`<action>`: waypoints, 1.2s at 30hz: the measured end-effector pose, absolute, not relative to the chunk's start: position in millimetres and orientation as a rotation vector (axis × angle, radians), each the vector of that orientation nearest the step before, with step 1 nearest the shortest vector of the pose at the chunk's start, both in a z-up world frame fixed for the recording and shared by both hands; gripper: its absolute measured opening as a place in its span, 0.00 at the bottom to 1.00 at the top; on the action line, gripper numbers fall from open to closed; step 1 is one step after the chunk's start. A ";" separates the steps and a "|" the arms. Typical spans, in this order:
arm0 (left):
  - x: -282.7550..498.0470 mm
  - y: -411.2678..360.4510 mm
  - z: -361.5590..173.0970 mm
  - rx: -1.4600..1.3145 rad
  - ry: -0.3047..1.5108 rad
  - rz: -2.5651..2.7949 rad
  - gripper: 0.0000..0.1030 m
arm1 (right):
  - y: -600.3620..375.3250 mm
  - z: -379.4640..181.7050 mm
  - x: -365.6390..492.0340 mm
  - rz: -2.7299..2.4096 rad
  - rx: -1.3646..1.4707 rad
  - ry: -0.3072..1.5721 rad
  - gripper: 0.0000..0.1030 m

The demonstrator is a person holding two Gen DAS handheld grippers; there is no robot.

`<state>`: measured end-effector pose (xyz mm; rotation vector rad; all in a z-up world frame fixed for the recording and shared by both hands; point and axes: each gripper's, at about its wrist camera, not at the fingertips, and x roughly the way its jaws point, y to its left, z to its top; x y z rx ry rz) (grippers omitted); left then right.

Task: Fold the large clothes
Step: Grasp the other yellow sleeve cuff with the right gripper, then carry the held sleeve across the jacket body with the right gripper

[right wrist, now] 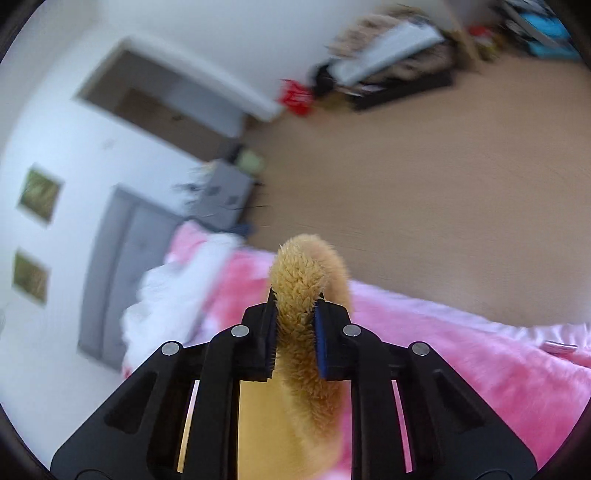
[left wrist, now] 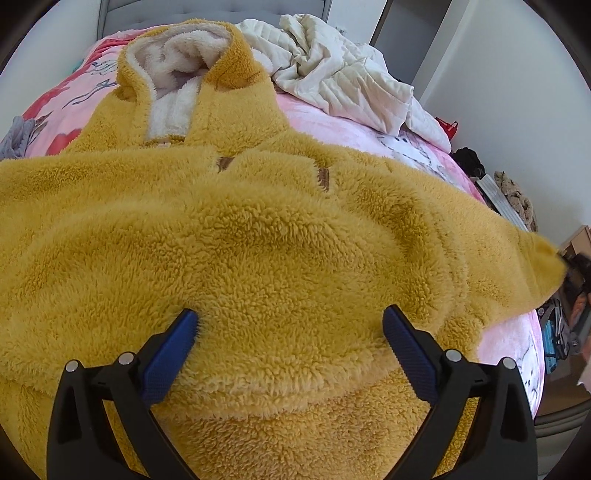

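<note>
Yellow fleece coat (left wrist: 258,229) spread across bed (left wrist: 509,343), hood toward headboard, hem near camera; long axis runs head-to-foot. Left gripper (left wrist: 290,326) fingers spread wide, pressed into hem fleece, nothing pinched. Right gripper (right wrist: 295,325) fingers clamped on coat corner, lifted off bed, likely for folding over.

Home bedroom: pink-blanketed bed (left wrist: 332,122), probably a grey wardrobe (right wrist: 118,273).

Walls: white (right wrist: 55,122), two framed pictures (right wrist: 38,199) hung on them.
Floor: tan (right wrist: 424,177) (blurred), clutter along the far wall.
Furniture: bed with pink cover (left wrist: 325,122) and grey headboard (left wrist: 207,7); grey cabinet (right wrist: 122,273).
Light: daylight, even.
</note>
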<state>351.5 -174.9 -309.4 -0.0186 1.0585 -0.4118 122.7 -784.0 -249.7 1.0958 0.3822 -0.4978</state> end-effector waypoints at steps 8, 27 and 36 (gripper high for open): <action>346.7 -146.1 -288.4 -0.100 1.007 -0.402 0.95 | -648.2 -107.0 217.1 -0.084 0.801 0.390 0.14; 352.7 93.1 -270.6 -0.133 0.984 -0.213 0.95 | -167.4 -111.4 354.4 0.498 0.426 0.588 0.14; 337.0 181.1 -272.9 -0.181 0.964 -0.093 0.95 | -47.6 -145.2 369.9 0.611 0.284 0.743 0.14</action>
